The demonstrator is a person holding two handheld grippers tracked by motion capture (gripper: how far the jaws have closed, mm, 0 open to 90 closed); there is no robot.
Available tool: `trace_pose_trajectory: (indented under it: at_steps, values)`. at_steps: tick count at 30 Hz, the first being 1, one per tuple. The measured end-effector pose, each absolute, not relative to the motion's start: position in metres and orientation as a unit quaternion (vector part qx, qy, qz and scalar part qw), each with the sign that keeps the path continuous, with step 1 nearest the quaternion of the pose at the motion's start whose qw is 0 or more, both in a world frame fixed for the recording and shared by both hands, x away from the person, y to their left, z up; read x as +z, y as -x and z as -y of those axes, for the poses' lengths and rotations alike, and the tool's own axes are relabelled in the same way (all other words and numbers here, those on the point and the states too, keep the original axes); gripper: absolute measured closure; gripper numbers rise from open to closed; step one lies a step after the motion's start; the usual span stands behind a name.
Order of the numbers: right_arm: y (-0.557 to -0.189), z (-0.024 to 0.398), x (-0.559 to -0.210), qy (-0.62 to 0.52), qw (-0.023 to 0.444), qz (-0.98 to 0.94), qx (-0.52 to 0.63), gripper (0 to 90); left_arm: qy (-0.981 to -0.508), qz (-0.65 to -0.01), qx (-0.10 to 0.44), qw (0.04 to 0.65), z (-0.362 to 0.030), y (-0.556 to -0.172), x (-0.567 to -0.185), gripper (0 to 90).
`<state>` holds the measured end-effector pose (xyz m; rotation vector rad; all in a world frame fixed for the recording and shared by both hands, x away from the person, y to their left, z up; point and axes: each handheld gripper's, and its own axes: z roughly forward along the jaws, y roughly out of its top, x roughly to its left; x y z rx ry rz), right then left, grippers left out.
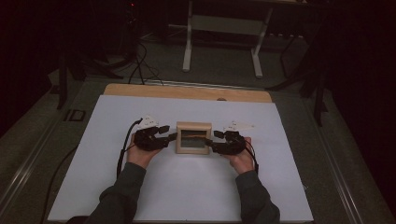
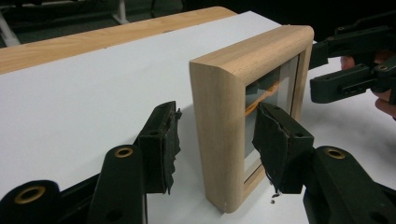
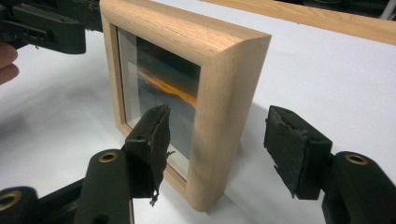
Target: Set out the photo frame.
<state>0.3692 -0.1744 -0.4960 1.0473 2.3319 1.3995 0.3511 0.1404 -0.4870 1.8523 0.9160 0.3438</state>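
Wooden picture frame [image 1: 193, 137] stands upright on its lower edge near the middle of the white sheet [image 1: 140, 196] that covers the table, its glass front facing the person. Left of the frame, the left gripper [image 1: 172, 136] straddles the frame's left side piece with jaws spread wide; in the left gripper view both torn black pads [image 2: 170, 142] stand clear of the wood, one behind the frame and one in front of the glass. Right of the frame, the right gripper [image 1: 211, 141] brackets the opposite side piece the same way, jaws parted and a gap showing on the outer pad [image 3: 292, 149]; the inner pad seems just off the glass, though the angle makes that hard to judge. Behind the frame, a strip of bare wooden table edge [image 1: 187, 92] runs beyond the sheet.
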Motion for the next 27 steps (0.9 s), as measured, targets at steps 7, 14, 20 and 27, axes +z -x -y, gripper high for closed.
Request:
trace_pose_trajectory:
  at_steps: [7, 14, 20, 27]
  values:
    - [-0.367, 0.183, -0.495, -0.361, 0.118, -0.795, 0.474, 44.8, -0.766, -0.387, 0.145, 0.492, -0.15, -0.349, -0.488, 50.5]
    - [-0.366, 0.191, -0.496, -0.363, 0.123, -0.794, 0.472, 49.5, -0.764, -0.397, 0.148, 0.487, -0.157, -0.348, -0.49, 51.5]
    - [-0.365, 0.199, -0.497, -0.369, 0.129, -0.794, 0.466, 53.7, -0.762, -0.408, 0.157, 0.479, -0.165, -0.347, -0.491, 51.7]
    - [-0.365, 0.204, -0.498, -0.376, 0.135, -0.795, 0.457, 58.8, -0.759, -0.421, 0.161, 0.469, -0.173, -0.346, -0.495, 51.8]
